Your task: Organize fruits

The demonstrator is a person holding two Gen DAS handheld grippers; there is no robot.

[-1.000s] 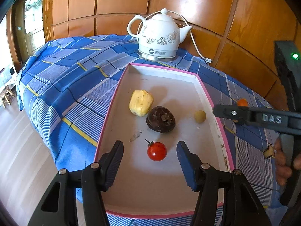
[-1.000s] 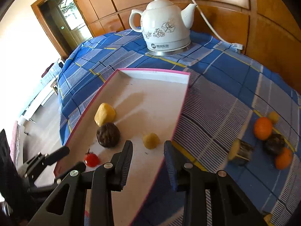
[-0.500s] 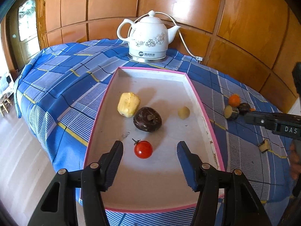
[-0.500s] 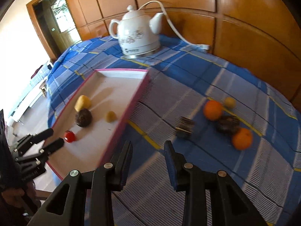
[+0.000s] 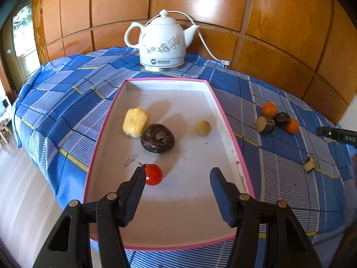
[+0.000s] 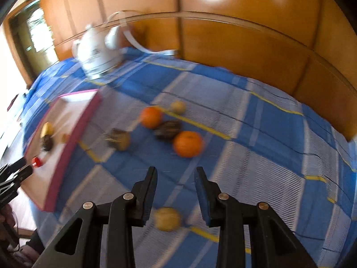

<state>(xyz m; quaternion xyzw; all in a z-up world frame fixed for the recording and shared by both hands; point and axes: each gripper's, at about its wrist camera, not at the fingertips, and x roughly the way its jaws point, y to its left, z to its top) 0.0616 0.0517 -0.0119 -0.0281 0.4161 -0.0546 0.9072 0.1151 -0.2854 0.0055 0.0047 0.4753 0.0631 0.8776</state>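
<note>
A pink-rimmed white tray (image 5: 227, 120) holds a yellow fruit piece (image 5: 135, 122), a dark purple fruit (image 5: 158, 138), a small yellow ball fruit (image 5: 203, 128) and a red cherry tomato (image 5: 153, 174). My left gripper (image 5: 177, 178) is open and empty over the tray's near end. My right gripper (image 6: 175, 177) is open and empty over the cloth. Ahead of it lie two oranges (image 6: 188, 144) (image 6: 151, 117), a dark fruit (image 6: 168, 130), a cut brown fruit (image 6: 119, 139) and a small yellow fruit (image 6: 178, 106). A pale fruit piece (image 6: 167, 218) lies below its fingers.
A white electric kettle (image 5: 161, 42) with a cord stands behind the tray, against the wooden wall panels. The blue checked cloth (image 5: 67, 102) drops off at the table's left and near edges. The right wrist view is blurred by motion.
My right gripper has swung right, away from the tray, toward the loose fruits on the cloth. My left gripper has pulled back a little from the tray and stays open.
</note>
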